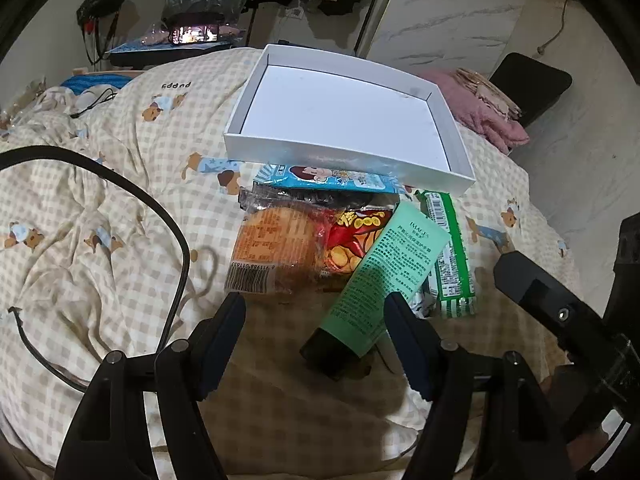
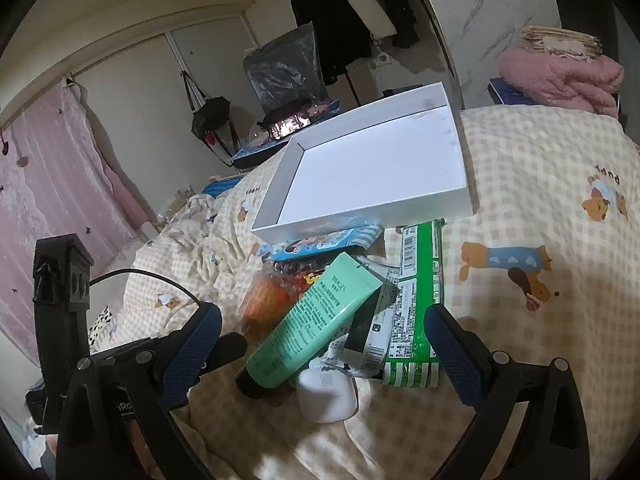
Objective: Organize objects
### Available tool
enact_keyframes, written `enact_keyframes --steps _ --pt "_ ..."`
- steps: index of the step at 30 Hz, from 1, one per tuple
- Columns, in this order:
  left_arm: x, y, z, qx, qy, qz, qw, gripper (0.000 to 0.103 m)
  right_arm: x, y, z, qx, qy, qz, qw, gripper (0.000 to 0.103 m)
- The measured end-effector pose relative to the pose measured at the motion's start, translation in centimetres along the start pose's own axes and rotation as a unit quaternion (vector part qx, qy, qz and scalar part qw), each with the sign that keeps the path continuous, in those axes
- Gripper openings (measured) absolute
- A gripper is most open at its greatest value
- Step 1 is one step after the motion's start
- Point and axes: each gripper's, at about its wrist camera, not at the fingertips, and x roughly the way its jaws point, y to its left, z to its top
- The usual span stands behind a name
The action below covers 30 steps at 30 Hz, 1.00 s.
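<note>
Hovering wide apart and holding nothing, left tongs [image 1: 316, 316], low over the checked bedspread [image 1: 100, 208] just short of the heap. Likewise spread wide and gripping nothing, right tongs [image 2: 322, 328], facing the same heap from its other side.

Going left to right across the heap in the left wrist view: lying flat on the bed, an orange clear-wrapped snack [image 1: 268, 248], barcode end nearest. Overlapping it, a red crinkled snack bag [image 1: 352, 240]. Peeking out behind both, partly under the near wall of the box, a blue cartoon packet [image 1: 328, 178]. Leaning across the red bag, a green tube [image 1: 384, 276], black cap toward the tongs and close to the left tongs' right finger. Lying alongside it on the right, a green-and-white wrapped pack [image 1: 452, 252]. Showing only in the right wrist view, a small white case [image 2: 326, 396] just below the tube's cap, and a dark-edged packet [image 2: 366, 332] tucked between tube and green pack.

Sitting just beyond the heap, tilted on the bedding, white box [image 1: 456, 136], with nothing inside it.

Judging progress: barely begun, by the look of it. Nothing boxed yet, every item waiting outside. Most likely first candidate: the green tube, being topmost and nearest both tongs.
</note>
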Motion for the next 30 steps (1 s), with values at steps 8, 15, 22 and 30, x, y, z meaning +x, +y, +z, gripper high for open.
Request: enact_keyframes --steps 8,15,22,30 --pt "0.17 -0.18 -0.05 0.005 0.003 0.008 0.9999 0.075 0.12 -0.15 -0.07 0.005 0.002 0.0 1.0 0.102" --pt "0.23 -0.13 -0.09 0.005 0.006 0.009 0.9999 0.075 0.19 -0.12 -0.06 0.005 0.006 0.001 1.0 0.102" --pt "0.37 -0.18 -0.15 0.005 0.01 0.01 0.9999 0.076 0.18 -0.2 -0.1 0.006 0.008 0.002 1.0 0.102" --pt "0.51 -0.28 -0.23 0.007 0.014 0.01 0.9998 0.076 0.21 -0.18 -0.17 0.005 0.011 0.002 1.0 0.102"
